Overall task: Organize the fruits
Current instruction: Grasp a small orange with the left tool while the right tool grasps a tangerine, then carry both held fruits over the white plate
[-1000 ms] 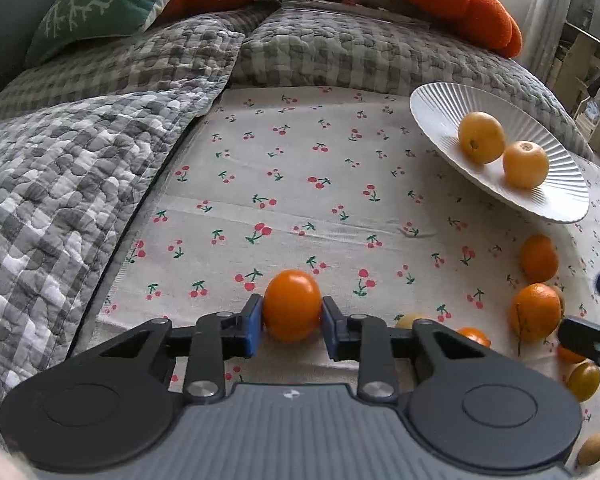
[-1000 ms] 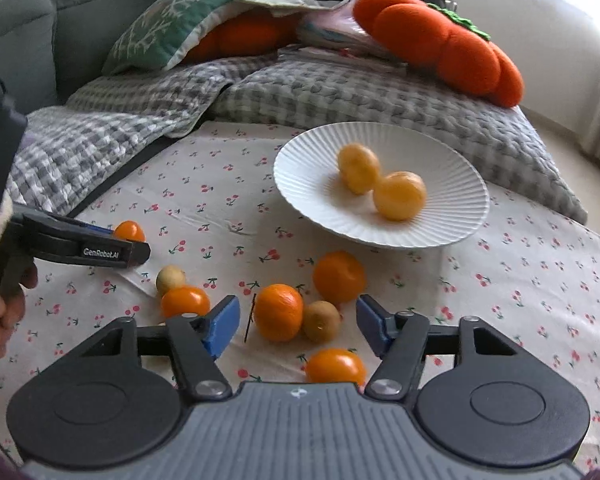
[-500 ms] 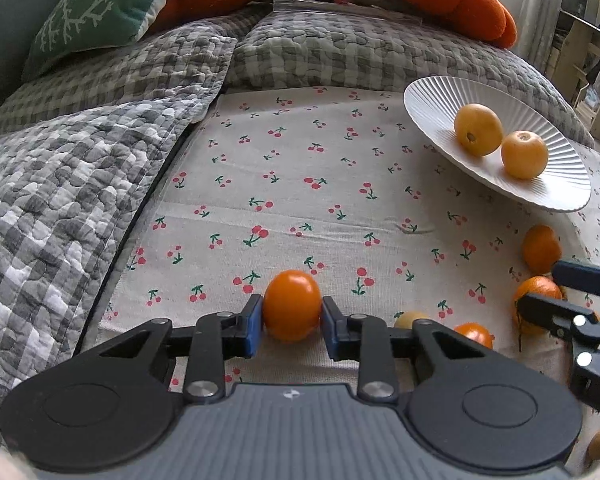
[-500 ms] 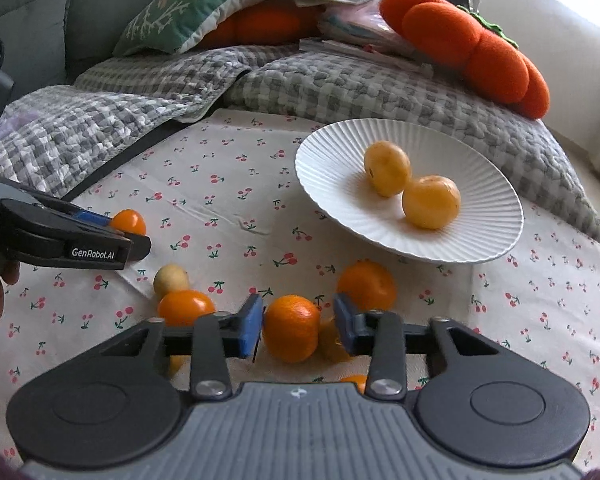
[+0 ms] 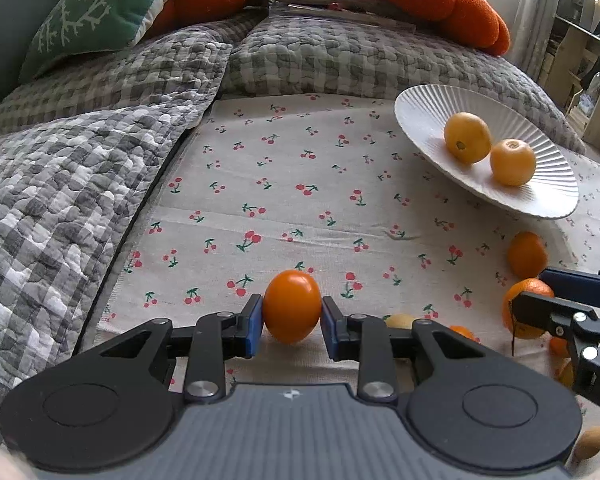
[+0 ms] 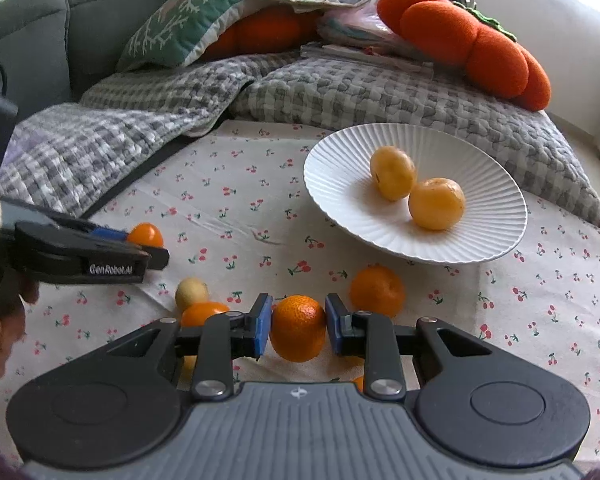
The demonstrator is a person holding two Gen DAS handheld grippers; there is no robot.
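1. Cherry-print cloth (image 6: 236, 184) is covering the surface, filling the centre of both views.
2. Grey checked quilt (image 6: 140, 120) is lying along its upper-left edge, overlapping it.
3. White ribbed plate (image 6: 340, 200) is sitting right of centre in the right wrist view, holding two yellow fruits (image 6: 436, 203).
4. Loose orange (image 6: 377, 290) is lying just below the plate.
5. Pale small fruit (image 6: 191, 292) and an orange one (image 6: 204, 313) are touching at lower left.
6. Brown fruit (image 5: 590, 442) is lying at the lower-right corner of the left wrist view.

Setting was a home living room: grey sofa (image 6: 40, 36) behind a quilted blanket (image 6: 380, 92), cushions (image 6: 188, 28) piled on it.
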